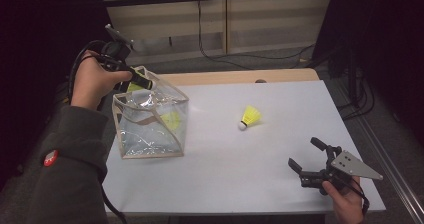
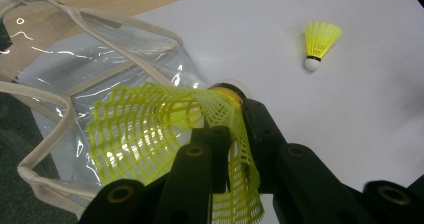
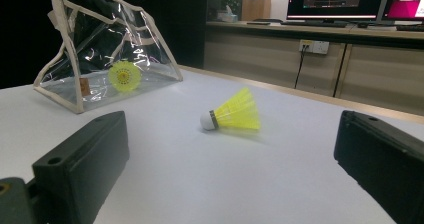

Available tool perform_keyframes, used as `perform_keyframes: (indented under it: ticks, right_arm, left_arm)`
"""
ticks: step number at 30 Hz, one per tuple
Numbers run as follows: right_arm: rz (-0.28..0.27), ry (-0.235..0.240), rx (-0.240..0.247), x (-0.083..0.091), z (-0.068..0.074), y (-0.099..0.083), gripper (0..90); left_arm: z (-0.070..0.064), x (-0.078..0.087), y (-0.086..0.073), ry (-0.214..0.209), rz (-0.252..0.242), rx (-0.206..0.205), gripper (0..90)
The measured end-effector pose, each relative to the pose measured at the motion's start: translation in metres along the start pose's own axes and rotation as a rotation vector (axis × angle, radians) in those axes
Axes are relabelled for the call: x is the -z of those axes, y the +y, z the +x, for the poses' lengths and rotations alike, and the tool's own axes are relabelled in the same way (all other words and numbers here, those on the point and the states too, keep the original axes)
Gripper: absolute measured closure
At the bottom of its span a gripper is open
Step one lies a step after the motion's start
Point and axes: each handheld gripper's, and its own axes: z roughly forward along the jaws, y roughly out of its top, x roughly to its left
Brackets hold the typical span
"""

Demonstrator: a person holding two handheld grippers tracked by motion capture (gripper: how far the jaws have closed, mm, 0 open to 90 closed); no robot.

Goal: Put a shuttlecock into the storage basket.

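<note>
We find the left tool (image 1: 142, 81), upper left, clamping a yellow mesh shuttlecock (image 2: 165, 134) above the clear plastic bag (image 1: 150, 121); next comes release inside. The right tool (image 1: 307, 159) idles agape.

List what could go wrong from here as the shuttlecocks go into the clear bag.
The left gripper pinches its shuttlecock by the mesh skirt, which looks bent; it may deform further. It hangs near the rim of the clear bag, so a release might miss. The other shuttlecock lies on its side and may roll when the open right gripper reaches it.
</note>
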Motion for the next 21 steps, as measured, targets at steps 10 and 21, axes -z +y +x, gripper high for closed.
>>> perform_keyframes:
  ticks: [10,21]
  right_arm:
    - [-0.001,0.001,-0.001,0.000,0.000,0.000,0.9]
    - [0.001,0.001,0.002,0.000,0.000,0.000,0.9]
  left_arm:
    - [0.007,0.002,-0.003,0.033,0.007,0.020,81.9]
    - [0.020,-0.009,-0.009,0.077,0.034,0.054,81.8]
